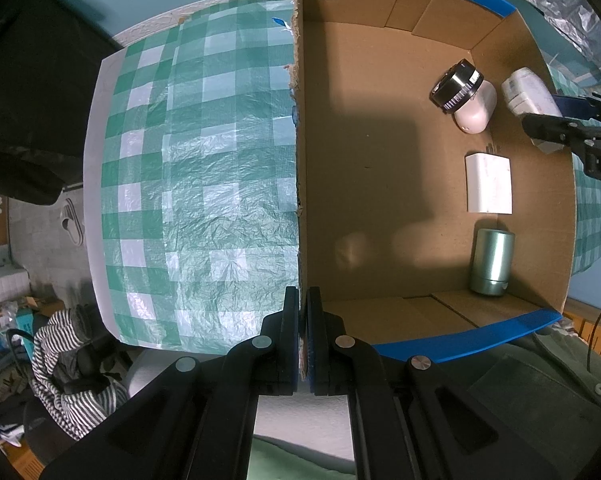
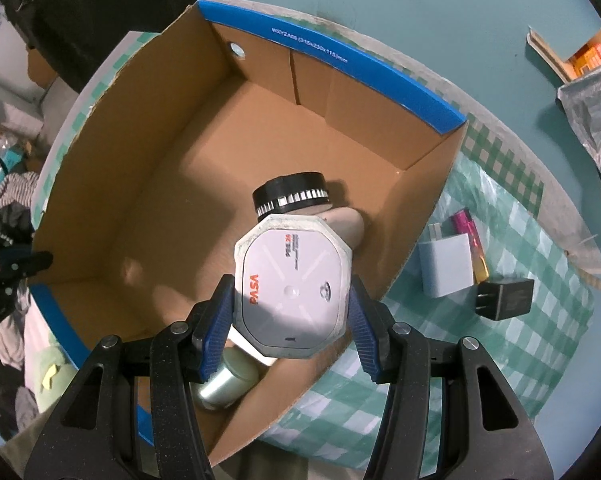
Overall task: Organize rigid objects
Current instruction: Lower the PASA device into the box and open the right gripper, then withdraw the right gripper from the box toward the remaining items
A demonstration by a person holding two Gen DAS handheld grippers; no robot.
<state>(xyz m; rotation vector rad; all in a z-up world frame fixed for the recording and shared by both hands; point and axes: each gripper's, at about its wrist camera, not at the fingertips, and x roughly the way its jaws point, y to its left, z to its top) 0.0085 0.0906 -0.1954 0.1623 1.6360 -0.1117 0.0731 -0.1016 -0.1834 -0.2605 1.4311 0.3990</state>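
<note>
Box (image 2: 340, 92) rim reads WXYZA08; device (image 2: 292, 284) reads PASA.

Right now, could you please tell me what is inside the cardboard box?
Inside the cardboard box: a black-capped pink bottle, a white block and a green cylinder. The right gripper holds a white device above, covering part of the floor.

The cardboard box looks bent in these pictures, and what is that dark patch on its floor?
Left wrist view: fisheye lens curves the cardboard box; the patch is a shadow across its floor. Right wrist view: same bending, shadow across the held white case.
</note>
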